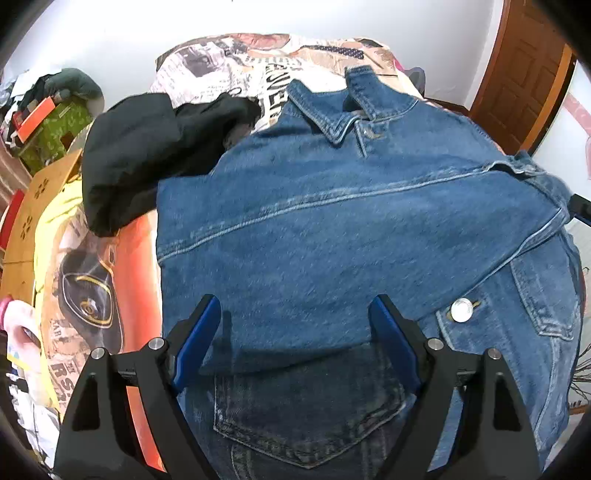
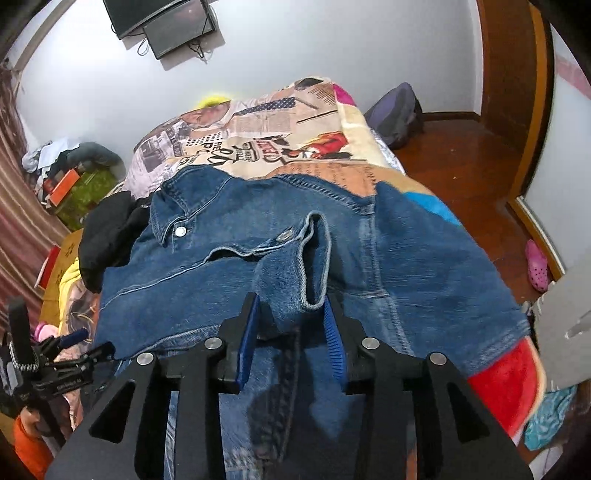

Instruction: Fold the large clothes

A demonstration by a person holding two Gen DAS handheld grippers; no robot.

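The left gripper (image 1: 295,306) holds its jaws spread wide, with nothing between the blue pads (image 1: 201,332) — they hover over the denim jacket (image 1: 332,221), above the folded lower part where a stitched pocket (image 1: 306,413) shows. The right gripper (image 2: 290,306) has its jaws partly closed around a sleeve cuff (image 2: 314,258) of the jacket; the cuff's open end stands up between the two blue pads (image 2: 334,339), and the cloth bunches against them, so it appears pinched, though the exact contact is hard to make out.

The jacket lies spread across a bed, collar (image 1: 325,110) toward the far end and its front facing up, with a metal button (image 1: 461,309) near the right edge in the left wrist view. In the right wrist view the collar (image 2: 177,206) sits at the left, with a snap button (image 2: 180,231) below it, and the rest of the denim runs right and down toward the camera.

Under it is a printed bedspread (image 2: 258,147) — newspaper-style pictures and lettering, with orange, red and blue patches. Just beside the jacket's shoulder, touching it, lies a black garment (image 1: 140,155) in a rumpled heap. A yellow cloth (image 1: 55,214) lies near that heap at the bed's edge.

Beyond the bed stand a white wall (image 2: 332,55) with two dark screens (image 2: 166,22) mounted on it, a wooden door (image 1: 524,74), a dark bag (image 2: 395,110) on the wooden floor, and a pink shoe (image 2: 536,266). The left gripper also shows at the lower left of the right wrist view (image 2: 85,343).
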